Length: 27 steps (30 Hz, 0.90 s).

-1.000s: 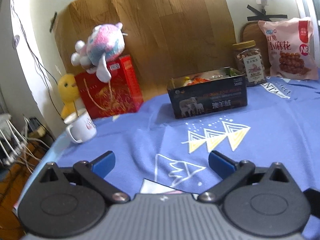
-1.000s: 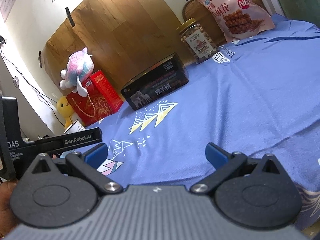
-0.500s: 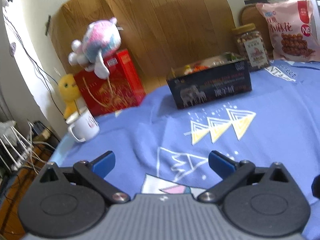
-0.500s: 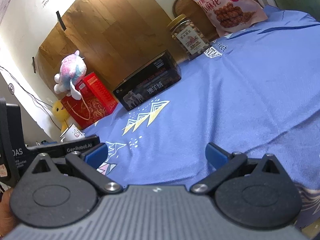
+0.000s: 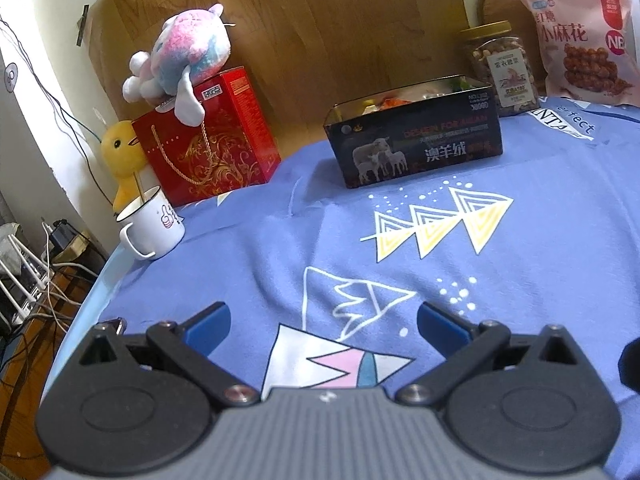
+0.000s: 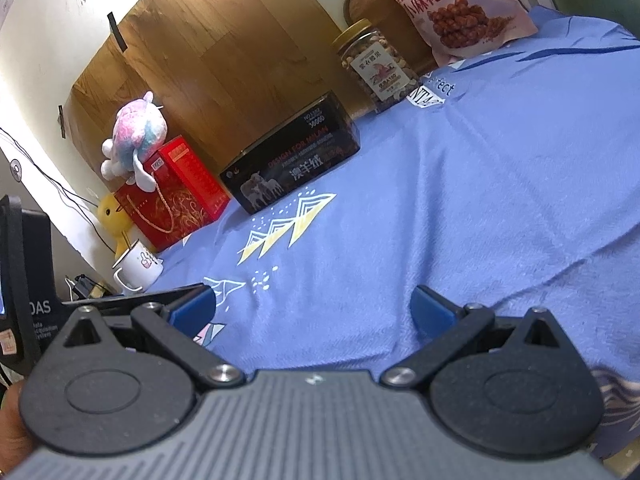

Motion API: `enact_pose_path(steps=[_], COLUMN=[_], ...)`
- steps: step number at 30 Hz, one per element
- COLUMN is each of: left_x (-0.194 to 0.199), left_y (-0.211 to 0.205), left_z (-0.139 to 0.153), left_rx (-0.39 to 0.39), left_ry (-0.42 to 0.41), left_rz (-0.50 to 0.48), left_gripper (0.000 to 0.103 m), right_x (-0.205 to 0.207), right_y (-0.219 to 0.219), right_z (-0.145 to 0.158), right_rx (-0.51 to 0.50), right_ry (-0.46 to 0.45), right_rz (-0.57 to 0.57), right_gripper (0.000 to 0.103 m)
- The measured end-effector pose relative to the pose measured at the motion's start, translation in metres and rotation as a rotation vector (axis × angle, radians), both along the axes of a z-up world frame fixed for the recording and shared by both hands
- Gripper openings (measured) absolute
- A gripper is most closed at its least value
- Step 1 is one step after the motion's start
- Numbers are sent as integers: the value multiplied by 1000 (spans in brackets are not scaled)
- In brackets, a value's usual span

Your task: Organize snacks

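Snacks sit along the far side of the table from you: the black tin [image 5: 416, 140] stands open near the middle, with bright wrappers showing over its rim, and its sheep-printed side faces your left camera. Just beside it on the right stands the nut jar [image 5: 500, 68] with its gold lid on, and further right the pink snack bag [image 5: 580, 40] leans upright against the wall.

Your left gripper [image 5: 322, 322] hovers low over the blue tablecloth [image 5: 520, 280], jaws spread wide with nothing between them. Your right gripper [image 6: 314, 308] is spread just as wide and equally empty, over a plain stretch of the same cloth. Both are well apart from the tin, jar and bag.

On the left side of the table, the red gift box [image 5: 208, 140] carries the pastel plush toy [image 5: 184, 56] on top. The yellow duck toy [image 5: 120, 152] stands touching the box's left side, and the white mug [image 5: 154, 224] sits in front of the duck near the table edge. In your right camera, your left gripper's body fills the left border.
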State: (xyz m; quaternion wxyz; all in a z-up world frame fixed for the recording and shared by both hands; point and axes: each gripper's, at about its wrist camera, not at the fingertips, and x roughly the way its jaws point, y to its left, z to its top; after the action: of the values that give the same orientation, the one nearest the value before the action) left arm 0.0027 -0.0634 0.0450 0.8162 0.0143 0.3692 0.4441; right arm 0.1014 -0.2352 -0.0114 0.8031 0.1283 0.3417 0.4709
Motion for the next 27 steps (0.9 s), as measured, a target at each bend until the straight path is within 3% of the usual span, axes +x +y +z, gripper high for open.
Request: enact_pose_path(steps=[27], left_x=[-1], left_y=[6], left_z=[-5], left_rx=[-37], left_ry=[-10], left_rz=[-9], left_gripper=[103], right_x=[2], right_y=[4], right_z=[-2], right_rx=[-8], right_ry=[6], right_rz=[-2], right_gripper=[103])
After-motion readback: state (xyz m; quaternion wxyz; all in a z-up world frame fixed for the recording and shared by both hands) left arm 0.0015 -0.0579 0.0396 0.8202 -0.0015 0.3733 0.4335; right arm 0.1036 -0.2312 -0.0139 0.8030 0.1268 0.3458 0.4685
